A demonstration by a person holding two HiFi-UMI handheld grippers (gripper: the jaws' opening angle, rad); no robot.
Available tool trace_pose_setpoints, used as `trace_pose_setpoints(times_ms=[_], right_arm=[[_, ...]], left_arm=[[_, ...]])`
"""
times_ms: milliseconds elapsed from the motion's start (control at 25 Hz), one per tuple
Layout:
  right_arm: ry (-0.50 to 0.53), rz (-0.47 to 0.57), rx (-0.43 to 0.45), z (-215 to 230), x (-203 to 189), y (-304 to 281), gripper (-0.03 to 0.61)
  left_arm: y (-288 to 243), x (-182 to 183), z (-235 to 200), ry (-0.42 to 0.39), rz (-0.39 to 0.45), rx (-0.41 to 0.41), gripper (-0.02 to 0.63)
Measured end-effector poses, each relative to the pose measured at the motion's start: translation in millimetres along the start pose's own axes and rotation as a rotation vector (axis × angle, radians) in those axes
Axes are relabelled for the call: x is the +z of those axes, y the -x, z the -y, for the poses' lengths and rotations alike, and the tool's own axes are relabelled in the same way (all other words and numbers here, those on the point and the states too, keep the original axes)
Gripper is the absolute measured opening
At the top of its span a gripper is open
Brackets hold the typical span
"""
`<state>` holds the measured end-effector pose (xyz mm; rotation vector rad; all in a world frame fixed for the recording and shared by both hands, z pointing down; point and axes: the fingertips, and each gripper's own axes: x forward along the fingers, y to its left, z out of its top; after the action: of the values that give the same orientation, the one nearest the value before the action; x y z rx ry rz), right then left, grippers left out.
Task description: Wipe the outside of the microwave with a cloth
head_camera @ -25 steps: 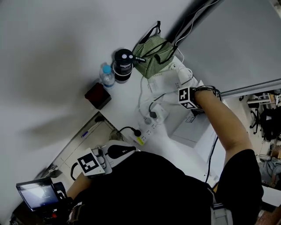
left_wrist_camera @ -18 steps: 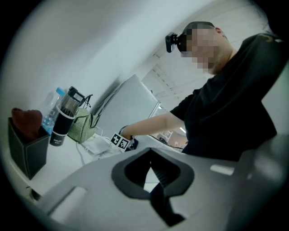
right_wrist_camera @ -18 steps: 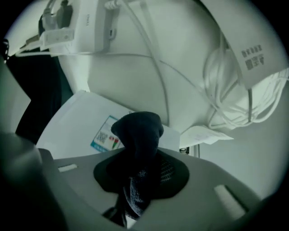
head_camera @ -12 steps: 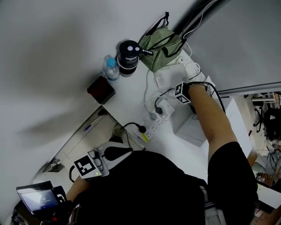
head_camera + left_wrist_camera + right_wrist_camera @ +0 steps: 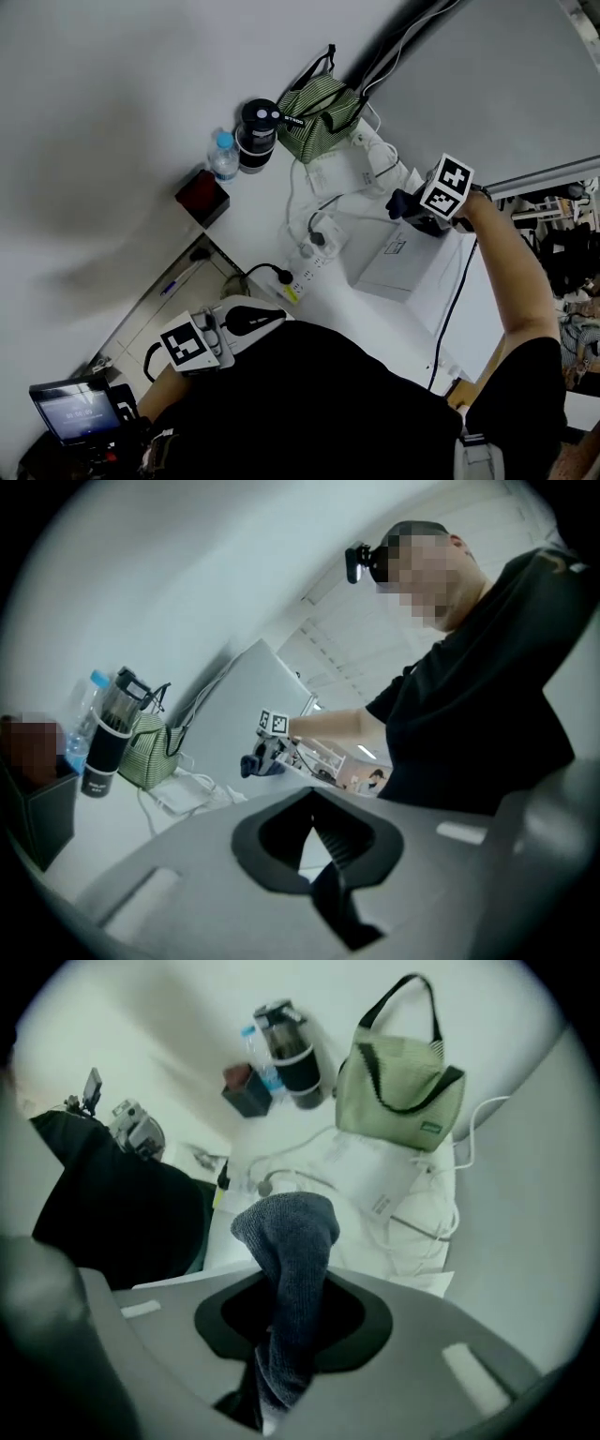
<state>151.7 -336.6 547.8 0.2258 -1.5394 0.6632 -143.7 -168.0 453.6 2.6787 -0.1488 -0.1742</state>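
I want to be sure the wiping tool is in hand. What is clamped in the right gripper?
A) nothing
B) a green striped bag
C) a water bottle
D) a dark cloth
D: the right gripper view shows the dark cloth pinched between the jaws of the right gripper; the green striped bag sits beyond.

Dark blue-grey cloth (image 5: 286,1241), bunched, pinched upright in right tool (image 5: 277,1354), over white microwave (image 5: 375,277).
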Motion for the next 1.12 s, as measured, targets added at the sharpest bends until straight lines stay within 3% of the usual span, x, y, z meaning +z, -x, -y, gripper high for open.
trace_pose_setpoints(times_ms=[80, 280, 440, 560, 720, 920, 1120], right_arm=[[-0.022, 0.044, -0.063, 8.8, -7.1, -6.4, 0.094], [0.072, -0.333, -0.196, 36.1, -50.0, -50.4, 0.094], [0.046, -0.557, -0.123, 40.5, -61.0, -90.2, 0.094], [0.011, -0.646, -0.071, 47.4, -67.9, -121.4, 0.094], [-0.022, -0.653, -0.041, 60.0, -67.7, -155.2, 0.094], [-0.013, -0.608, -0.066, 65.7, -61.2, -170.6, 0.094], [0.043, -0.433, 0.058, 7.6, -37.2, -88.9, 0.094]], left_arm=[[-4.4, 2.6, 2.9, -0.005, 0.003, -0.015, 0.003], [-7.0, -0.2, 4.9, 0.006, -0.002, -0.017, 0.003], [2.0, -6.0, -1.4, 0.023, 0.003, 0.019, 0.003], [11.7, -12.3, -6.8, 0.042, 0.001, 0.049, 0.003], [21.7, -18.4, -11.6, 0.060, -0.008, 0.078, 0.003], [23.1, -21.2, -11.5, 0.063, -0.021, 0.078, 0.003], [8.0, -9.9, -0.1, 0.025, -0.020, 0.017, 0.003]])
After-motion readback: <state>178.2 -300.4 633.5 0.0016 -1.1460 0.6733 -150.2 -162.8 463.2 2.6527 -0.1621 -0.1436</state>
